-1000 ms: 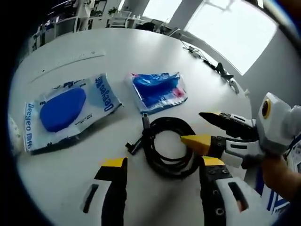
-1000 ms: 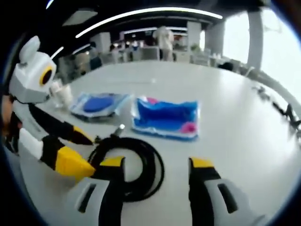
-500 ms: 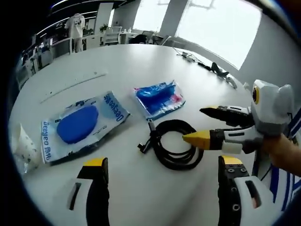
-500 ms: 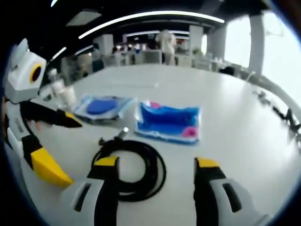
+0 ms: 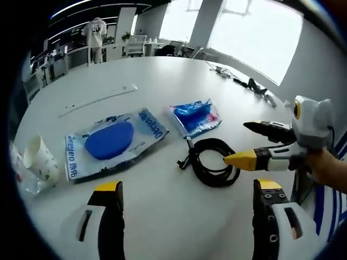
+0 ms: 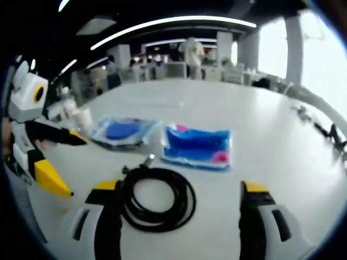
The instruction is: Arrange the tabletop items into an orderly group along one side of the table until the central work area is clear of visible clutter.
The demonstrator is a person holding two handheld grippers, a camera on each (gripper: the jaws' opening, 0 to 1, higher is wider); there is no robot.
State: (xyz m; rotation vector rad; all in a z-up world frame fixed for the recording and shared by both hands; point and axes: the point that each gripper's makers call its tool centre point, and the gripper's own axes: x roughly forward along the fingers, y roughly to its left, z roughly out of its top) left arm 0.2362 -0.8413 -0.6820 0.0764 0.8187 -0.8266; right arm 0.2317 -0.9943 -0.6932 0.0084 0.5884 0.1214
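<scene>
your left gripper (image 5: 188,190) hangs low over the white table (image 5: 162,76), jaws spread wide with nothing between them. in the left gripper view your right gripper (image 5: 259,145) comes in from the right, yellow tips parted, the lower tip just at the rim of the coiled black cable (image 5: 210,168). that cable lies flat near the table's middle, its plug end pointing toward the packets. in the right gripper view your right gripper (image 6: 182,192) is open wide too, empty, with the same cable (image 6: 158,198) lying between and just ahead of its jaws, and the left gripper (image 6: 43,162) shows at the left edge. just beyond the cable sits the small blue packet with a pink patch (image 5: 196,116), and to its left the larger clear packet with a blue oval inside (image 5: 113,142), the two close but apart. a white paper cup (image 5: 42,162) lies tilted at the table's left edge on crinkled clear wrap. far back, a person (image 5: 98,32) stands among desks.
</scene>
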